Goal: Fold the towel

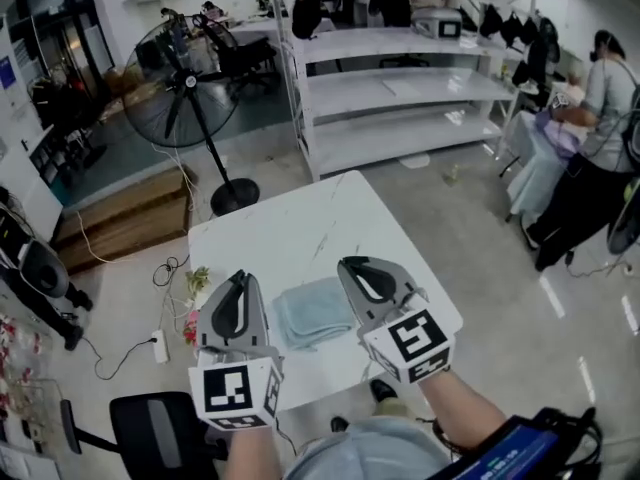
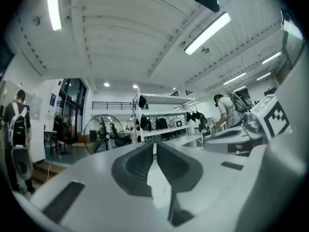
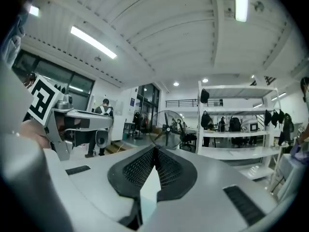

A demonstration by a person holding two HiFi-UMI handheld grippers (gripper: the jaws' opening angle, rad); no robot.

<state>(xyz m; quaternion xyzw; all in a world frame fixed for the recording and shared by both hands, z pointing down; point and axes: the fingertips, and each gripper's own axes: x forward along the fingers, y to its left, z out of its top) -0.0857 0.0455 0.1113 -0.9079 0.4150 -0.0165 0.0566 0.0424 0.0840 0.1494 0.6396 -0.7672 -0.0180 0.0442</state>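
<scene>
Towel (image 1: 313, 311), pale blue-grey, lies folded into a rough square on the white counter (image 1: 290, 233), near its front edge. In the head view it shows between the two pairs of fingers and lower than both. Neither pair touches it.

The left gripper (image 1: 240, 276) is held over the front left part of the counter, just left of the towel, with its fingers (image 2: 140, 166) pointing level and away from the person. In the left gripper view their dark pads meet at the tips, closed, with nothing between them. The right gripper (image 1: 345, 264) is held just right of the towel, also level. In the right gripper view its mesh-patterned fingers (image 3: 171, 170) are closed tip to tip and empty. Each gripper carries a marker cube (image 1: 232, 390) at its rear, nearest the person, and each gripper shows at the edge of the other's view.

Beyond the fingertips, past the far end of the counter, stands a white shelf (image 1: 390, 98), with a black pedestal fan (image 1: 183, 83) to its left. A low wooden step (image 1: 125, 218) lies left of the left fingers, below the fan. Well off to the right of the right fingers, a person (image 1: 600, 138) stands at another table. A black chair (image 1: 150, 430) sits beside the left gripper's cube, lower down.
</scene>
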